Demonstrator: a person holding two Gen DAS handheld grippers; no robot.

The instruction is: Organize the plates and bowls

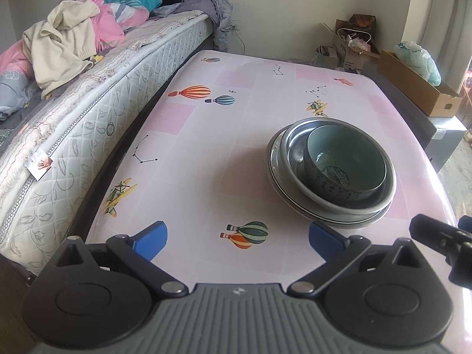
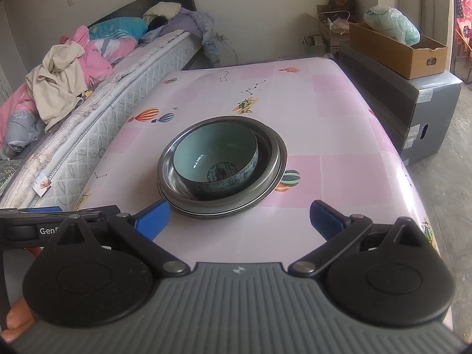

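A teal ceramic bowl sits inside a steel bowl, which rests on a plate on the pink table. The stack also shows in the right wrist view: ceramic bowl, steel bowl, plate. My left gripper is open and empty, just short of the stack and to its left. My right gripper is open and empty, near the stack's front edge. Part of the right gripper shows at the right of the left wrist view.
The table has a pink patterned cover. A bed with a mattress and heaped clothes runs along its left side. A cardboard box on a dark cabinet stands to the right. Boxes and bags stand at the far wall.
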